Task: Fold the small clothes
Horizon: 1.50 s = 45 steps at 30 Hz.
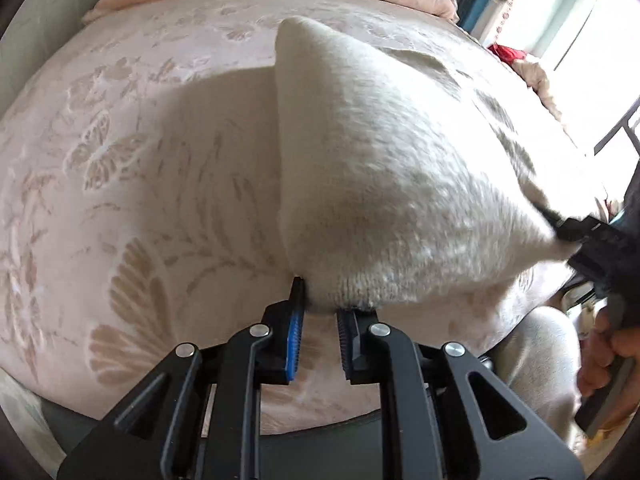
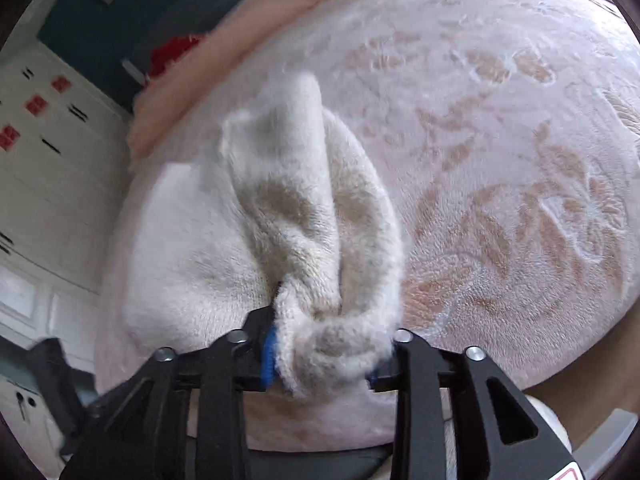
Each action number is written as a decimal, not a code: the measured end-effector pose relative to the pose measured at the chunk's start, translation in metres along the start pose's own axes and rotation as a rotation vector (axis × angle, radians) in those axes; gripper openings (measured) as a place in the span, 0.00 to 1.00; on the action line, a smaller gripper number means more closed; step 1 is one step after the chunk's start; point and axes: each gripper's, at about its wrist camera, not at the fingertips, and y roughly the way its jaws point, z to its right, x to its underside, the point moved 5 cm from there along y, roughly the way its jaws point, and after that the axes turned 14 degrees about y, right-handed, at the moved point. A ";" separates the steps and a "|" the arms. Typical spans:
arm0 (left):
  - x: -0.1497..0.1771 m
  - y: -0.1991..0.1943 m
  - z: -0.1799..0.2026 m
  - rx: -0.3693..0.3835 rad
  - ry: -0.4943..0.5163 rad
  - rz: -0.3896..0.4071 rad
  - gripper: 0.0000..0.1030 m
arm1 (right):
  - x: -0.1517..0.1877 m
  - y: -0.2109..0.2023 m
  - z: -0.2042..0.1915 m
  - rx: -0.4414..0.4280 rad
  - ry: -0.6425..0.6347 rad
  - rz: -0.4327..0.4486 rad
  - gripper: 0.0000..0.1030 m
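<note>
The left tongs (image 1: 320, 312) are clenched on the near hem of a fluffy white garment (image 1: 392, 184), which rises off the pink flowered bedspread (image 1: 120, 168) like a tent. Toward the right, its other corner runs into the right tongs (image 1: 576, 236), gripped by a hand (image 1: 608, 356). In the right wrist view the right tongs (image 2: 328, 356) grasp a thick bunch of that garment (image 2: 304, 208).
</note>
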 end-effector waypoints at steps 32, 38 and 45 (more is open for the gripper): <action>-0.016 -0.020 0.009 -0.068 0.057 -0.012 0.43 | -0.043 -0.010 -0.022 0.005 -0.087 0.081 0.17; -0.015 -0.019 0.005 -0.065 0.040 -0.013 0.44 | -0.010 -0.044 -0.073 -0.068 -0.238 0.080 0.17; -0.009 -0.064 -0.023 -0.092 -0.016 0.057 0.48 | 0.014 -0.005 -0.142 -0.108 -0.333 -0.012 0.17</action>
